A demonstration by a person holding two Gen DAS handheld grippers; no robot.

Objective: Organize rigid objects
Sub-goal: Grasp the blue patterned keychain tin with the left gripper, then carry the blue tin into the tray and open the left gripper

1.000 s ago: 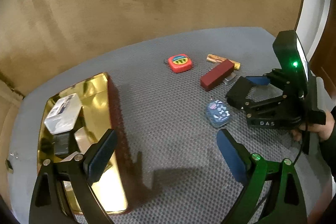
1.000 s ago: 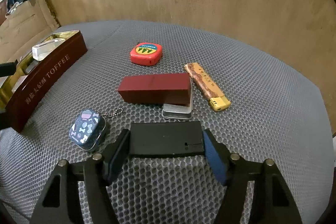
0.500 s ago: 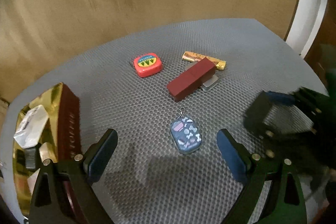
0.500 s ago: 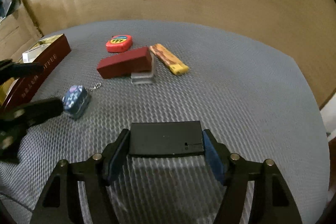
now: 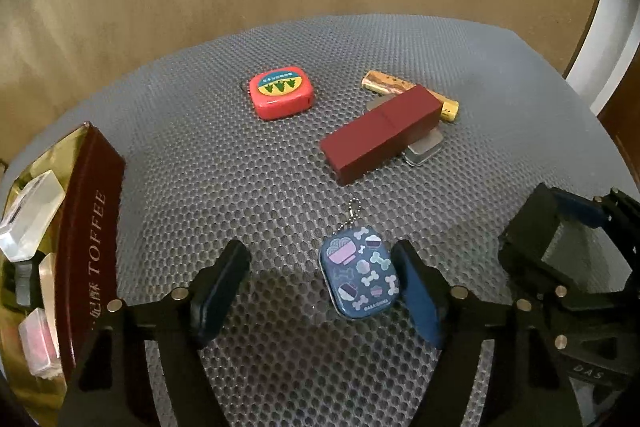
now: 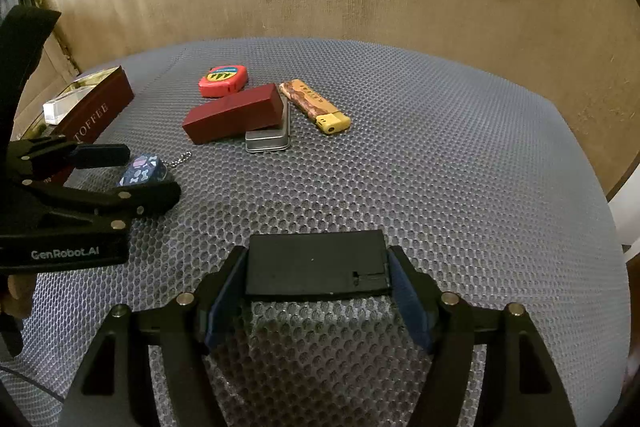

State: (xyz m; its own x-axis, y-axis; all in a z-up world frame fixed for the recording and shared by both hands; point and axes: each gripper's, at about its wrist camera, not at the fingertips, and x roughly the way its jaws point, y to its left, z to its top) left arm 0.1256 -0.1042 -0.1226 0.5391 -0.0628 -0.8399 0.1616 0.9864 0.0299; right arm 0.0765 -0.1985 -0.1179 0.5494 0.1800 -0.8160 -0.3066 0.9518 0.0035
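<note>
Closing left gripper (image 5: 320,287) around blue keychain tin (image 5: 360,271), pads not yet pressing. Right gripper (image 6: 316,291) clamped on black box (image 6: 316,269). Next: finish squeeze, carry to toffee tin (image 5: 90,227) at left.

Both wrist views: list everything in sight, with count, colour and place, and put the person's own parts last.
Mat: one, grey honeycomb, under everything.
Toffee tin: one, dark red outside, gold inside, left edge of mat; holds a clear block and other small items.
Tape measure: one, red, far centre.
Red box: one, dark red, mid-mat, resting on the silver tin.
Silver tin: one, partly under the red box.
Lighter: one, brown and yellow, right of the red box.
Keychain tin: one, blue with bones, between the left fingers.
Black box: one, held in the right gripper.
Left gripper: one, black, jaws closing in, not yet gripping.
Right gripper: one, black, shut on the black box.
</note>
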